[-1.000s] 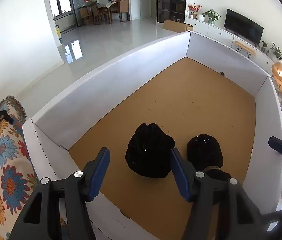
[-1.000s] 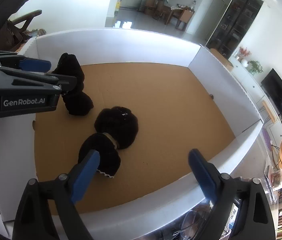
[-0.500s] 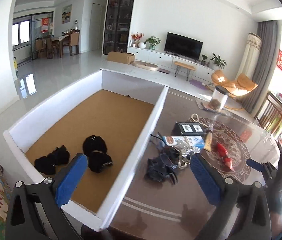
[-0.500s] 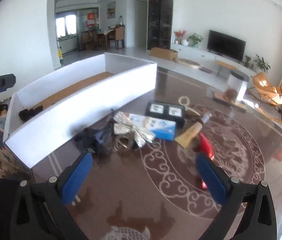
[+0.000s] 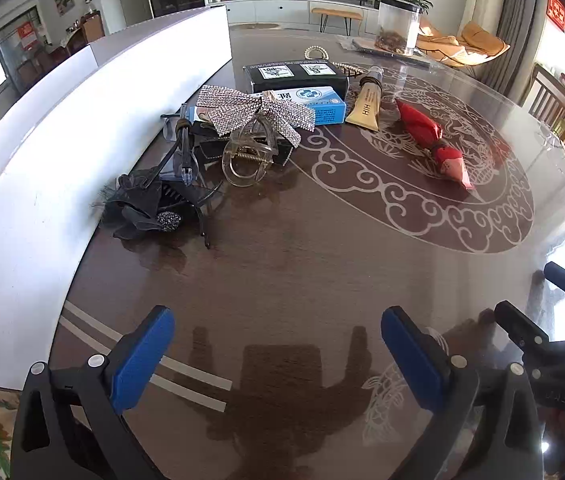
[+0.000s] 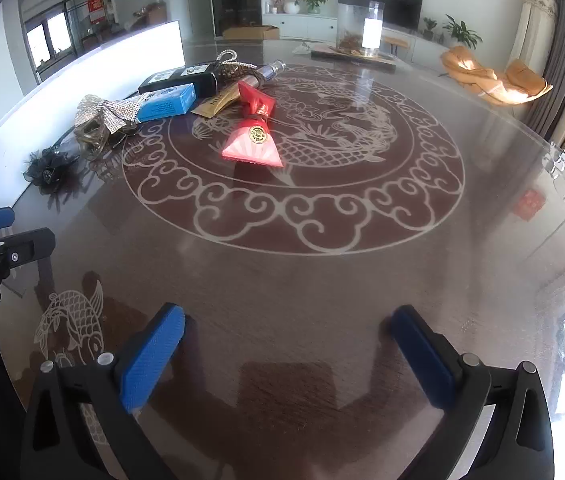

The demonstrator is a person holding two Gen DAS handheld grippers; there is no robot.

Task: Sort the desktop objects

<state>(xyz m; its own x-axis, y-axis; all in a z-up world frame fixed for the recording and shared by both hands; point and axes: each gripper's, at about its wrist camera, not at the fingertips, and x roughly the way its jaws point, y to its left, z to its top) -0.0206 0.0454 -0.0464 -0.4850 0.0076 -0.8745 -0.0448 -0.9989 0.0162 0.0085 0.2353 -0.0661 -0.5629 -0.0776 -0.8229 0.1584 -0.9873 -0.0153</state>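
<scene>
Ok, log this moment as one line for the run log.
left gripper: open, empty | right gripper: open, empty | both over table | hair clip, red packet: unsorted

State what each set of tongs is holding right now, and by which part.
Nothing is held. The left tongs and the right tongs both stand open, with only bare table between their blue pads; the clutter lies farther off, untouched.

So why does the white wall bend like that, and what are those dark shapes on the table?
Left wrist view: the fisheye lens bows the straight white box wall into a curve. Both views: the glossy table mirrors the open left gripper and right gripper as dark reflections; window glare whitens the right edge.
</scene>
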